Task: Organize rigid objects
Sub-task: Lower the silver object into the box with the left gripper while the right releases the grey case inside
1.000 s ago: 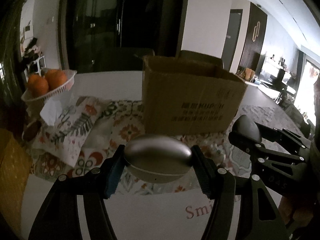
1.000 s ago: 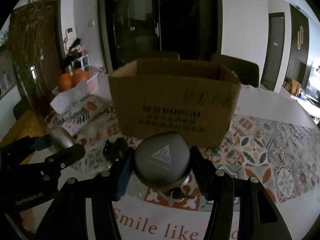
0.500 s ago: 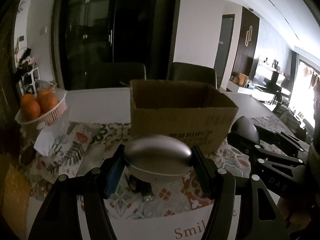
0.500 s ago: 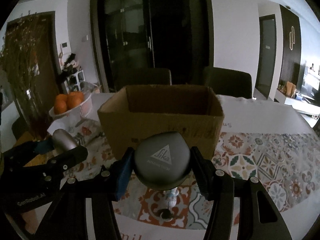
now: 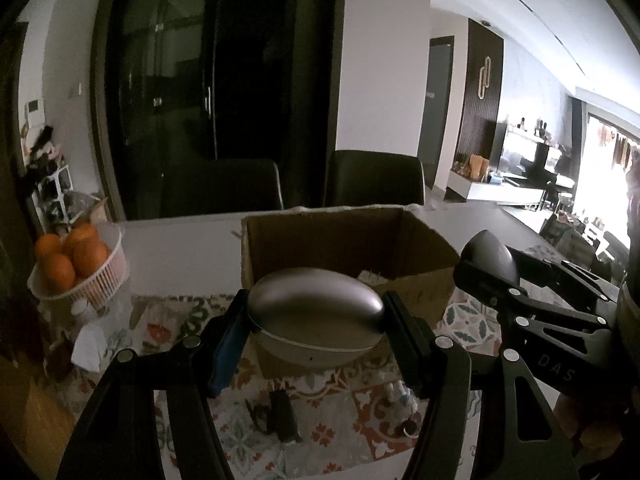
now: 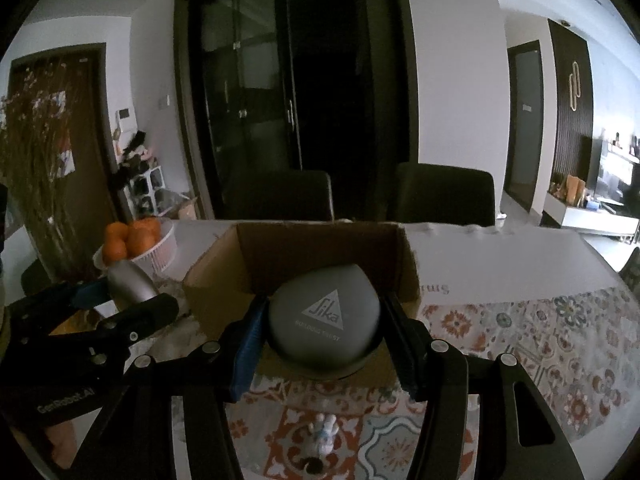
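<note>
My left gripper [image 5: 316, 320] is shut on a silver oval case [image 5: 316, 312] and holds it up in front of the near wall of an open cardboard box [image 5: 420, 248]. My right gripper [image 6: 324, 332] is shut on a dark grey rounded case with a Sika logo [image 6: 324, 320], level with the box rim [image 6: 212, 256]. The right gripper and its case show at the right of the left wrist view [image 5: 490, 256]. The left gripper and silver case show at the left of the right wrist view [image 6: 130, 280].
A white basket of oranges [image 5: 104, 280] stands at the left on the patterned tablecloth [image 6: 540, 340]. A small black object [image 5: 282, 412] and a small figurine [image 6: 324, 436] lie on the cloth below the grippers. Two dark chairs [image 6: 440, 196] stand behind the table.
Both grippers have risen with their cases, from low over the cloth to about box-rim height, so the inside of the box now shows. Both stay shut.
</note>
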